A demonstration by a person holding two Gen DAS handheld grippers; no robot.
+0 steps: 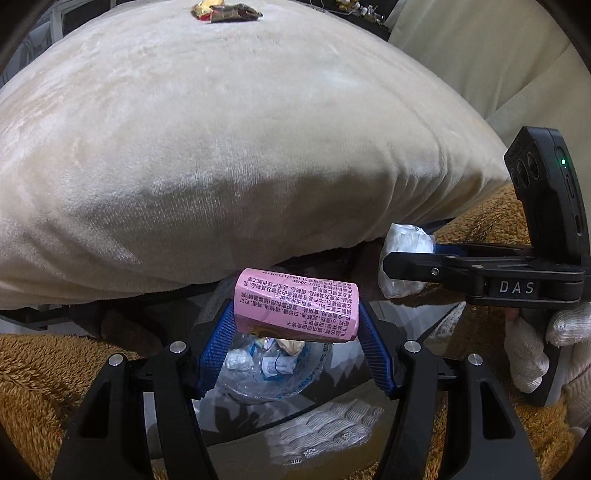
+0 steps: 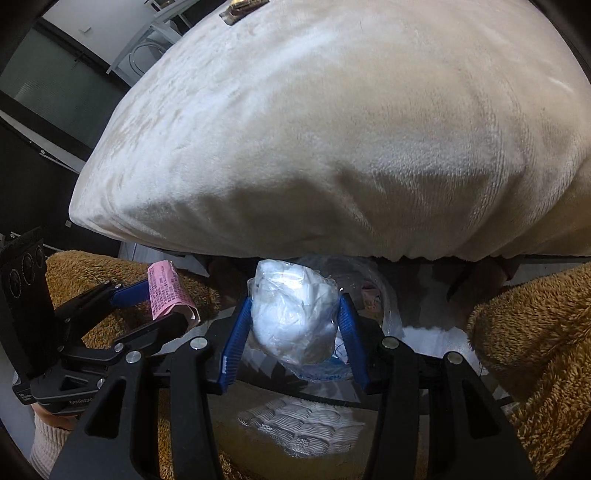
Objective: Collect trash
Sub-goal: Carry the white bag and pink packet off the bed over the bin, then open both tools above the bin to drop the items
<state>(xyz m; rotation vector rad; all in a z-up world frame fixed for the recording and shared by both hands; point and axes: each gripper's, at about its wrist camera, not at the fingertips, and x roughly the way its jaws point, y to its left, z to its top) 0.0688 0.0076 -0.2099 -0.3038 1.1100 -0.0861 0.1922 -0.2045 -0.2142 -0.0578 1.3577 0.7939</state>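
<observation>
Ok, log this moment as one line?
left gripper shut on pink wrapper | right gripper shut on plastic wad | both over bin

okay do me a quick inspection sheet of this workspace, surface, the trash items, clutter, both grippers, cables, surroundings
Surface: cream plush cover, bare except for wrappers at its far end.
Job's things: pink printed carton and white crumpled plastic wad, both held above the clear-lined trash bin, which already holds scraps.
Clutter: dark and gold snack wrappers uncollected on the cover.
Grippers: left gripper shut on the carton; right gripper shut on the wad.
Cables: nothing seen.
Surroundings: brown fleece fabric flanking the bin; white-gloved hand on the right gripper's handle.
</observation>
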